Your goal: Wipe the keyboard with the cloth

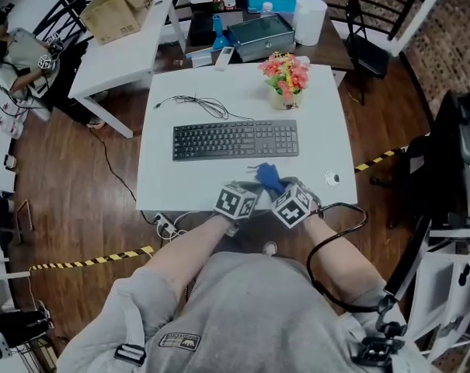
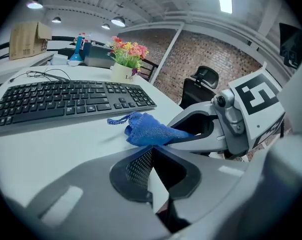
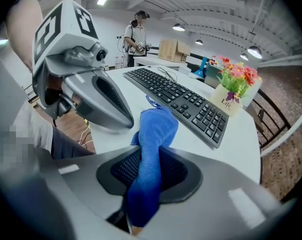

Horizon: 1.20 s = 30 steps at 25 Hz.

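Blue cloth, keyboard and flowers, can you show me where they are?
blue cloth (image 3: 153, 129), right gripper view, on its bunched upper part.
keyboard (image 1: 235, 140), head view, on its middle keys.
flowers (image 1: 285, 72), head view, on the pink and orange blooms.

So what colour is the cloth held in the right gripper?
The cloth is blue, a plain solid blue; it shows best in the right gripper view.

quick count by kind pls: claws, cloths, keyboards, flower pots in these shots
claws: 2, the left claw and the right claw
cloth: 1, blue, pinched in the right claw
keyboard: 1, black
flower pot: 1
total: 5
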Available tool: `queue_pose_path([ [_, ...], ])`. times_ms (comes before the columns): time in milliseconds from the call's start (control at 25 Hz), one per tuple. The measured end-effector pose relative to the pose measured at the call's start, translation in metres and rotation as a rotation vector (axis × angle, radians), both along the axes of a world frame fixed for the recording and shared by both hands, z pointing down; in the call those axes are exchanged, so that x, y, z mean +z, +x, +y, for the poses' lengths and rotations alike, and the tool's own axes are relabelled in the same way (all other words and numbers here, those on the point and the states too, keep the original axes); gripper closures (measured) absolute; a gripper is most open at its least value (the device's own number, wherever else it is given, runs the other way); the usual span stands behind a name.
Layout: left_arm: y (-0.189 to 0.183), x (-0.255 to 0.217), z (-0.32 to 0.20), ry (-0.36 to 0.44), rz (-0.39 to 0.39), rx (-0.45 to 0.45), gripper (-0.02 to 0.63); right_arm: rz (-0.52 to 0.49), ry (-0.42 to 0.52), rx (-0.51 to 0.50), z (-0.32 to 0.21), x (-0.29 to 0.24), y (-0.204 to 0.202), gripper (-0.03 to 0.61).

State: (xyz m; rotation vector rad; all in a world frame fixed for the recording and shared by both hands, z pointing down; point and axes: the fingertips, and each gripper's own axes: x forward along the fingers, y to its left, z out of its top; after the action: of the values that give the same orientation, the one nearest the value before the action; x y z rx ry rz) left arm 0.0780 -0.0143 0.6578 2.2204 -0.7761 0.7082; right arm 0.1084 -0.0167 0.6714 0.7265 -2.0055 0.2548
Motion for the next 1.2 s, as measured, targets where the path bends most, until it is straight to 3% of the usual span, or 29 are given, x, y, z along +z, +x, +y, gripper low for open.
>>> queue_pose_path([
  [400, -0.007, 0.0, -0.003, 0.011, -0.034, 0.011, 0.62, -0.008, 0.004, -0.004, -0.004, 0.004, -0.003, 0.462],
  [560, -0.009, -0.002, -0.001, 0.026, -0.046, 0.007, 0.62, -0.052, 0.0, -0.003, -0.002, -0.001, -0.004, 0.431],
  [880, -0.014, -0.016, 0.017, 0.059, -0.06, -0.047, 0.62, -0.165, 0.104, 0.022, 0.008, -0.039, 0.008, 0.402],
  [1200, 0.004, 0.006, 0.09, -0.004, -0.023, -0.03, 0.62, -0.149, 0.068, 0.17, 0.082, -0.017, 0.059, 0.523],
])
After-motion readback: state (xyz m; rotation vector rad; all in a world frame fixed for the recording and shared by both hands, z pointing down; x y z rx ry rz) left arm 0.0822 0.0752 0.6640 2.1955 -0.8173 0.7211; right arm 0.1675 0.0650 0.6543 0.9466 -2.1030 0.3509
